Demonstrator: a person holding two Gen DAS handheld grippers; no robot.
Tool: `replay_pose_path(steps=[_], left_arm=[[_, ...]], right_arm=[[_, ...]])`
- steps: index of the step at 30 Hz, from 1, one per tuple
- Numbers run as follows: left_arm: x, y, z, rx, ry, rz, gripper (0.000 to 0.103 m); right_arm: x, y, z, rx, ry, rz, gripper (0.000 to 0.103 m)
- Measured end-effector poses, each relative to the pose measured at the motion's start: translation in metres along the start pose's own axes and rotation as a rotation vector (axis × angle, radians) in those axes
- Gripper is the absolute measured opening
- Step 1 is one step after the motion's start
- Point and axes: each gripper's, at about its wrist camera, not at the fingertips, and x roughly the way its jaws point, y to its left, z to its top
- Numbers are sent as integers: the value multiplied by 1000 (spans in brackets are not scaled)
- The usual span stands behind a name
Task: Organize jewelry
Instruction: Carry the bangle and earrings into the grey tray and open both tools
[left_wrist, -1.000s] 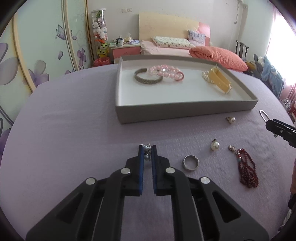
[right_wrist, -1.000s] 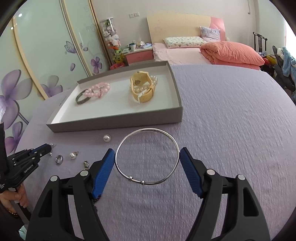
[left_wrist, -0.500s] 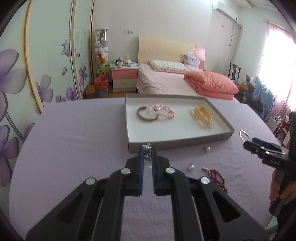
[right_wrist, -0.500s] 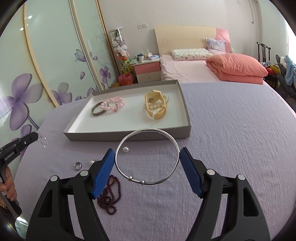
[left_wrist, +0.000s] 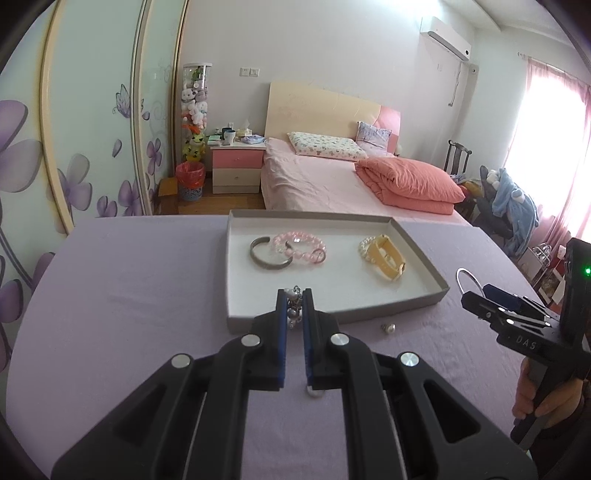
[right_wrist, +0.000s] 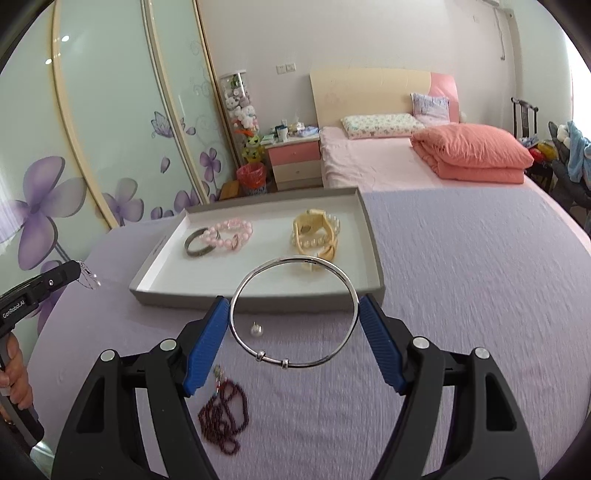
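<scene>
- Tongs first: my left tongs (left_wrist: 295, 301) are pinched narrow on a small beaded charm (left_wrist: 294, 308), and my right tongs (right_wrist: 293, 326) sit wide, clamped across a silver bangle (right_wrist: 293, 314) that stands in its own plane between the pads.
- Both pieces hang above the purple worktop (left_wrist: 129, 314), just short of the grey tray's (left_wrist: 338, 314) near wall.
- Inside the tray lie a metal cuff (left_wrist: 269, 253), a pink bead bracelet (left_wrist: 301, 245) and a cream watch (left_wrist: 386, 254), so I judge the free white floor in front is the place to aim for.
- I should clear the wall, lower close to the floor, then let go gently so nothing rolls.
- A pearl earring (right_wrist: 256, 329) and a dark red bead string (right_wrist: 223, 417) wait on the worktop.
</scene>
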Motion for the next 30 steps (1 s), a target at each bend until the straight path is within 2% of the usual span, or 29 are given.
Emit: replay_pose_path(steps=[11, 21, 30], left_arm=[[63, -6, 46, -24, -6, -12, 8], [134, -2, 48, -44, 73, -14, 8], [163, 2, 42, -45, 117, -18, 9]], right_arm=[[32, 3, 34, -27, -64, -16, 74], [79, -5, 48, -16, -35, -26, 74], [97, -18, 48, 12, -16, -45, 74]])
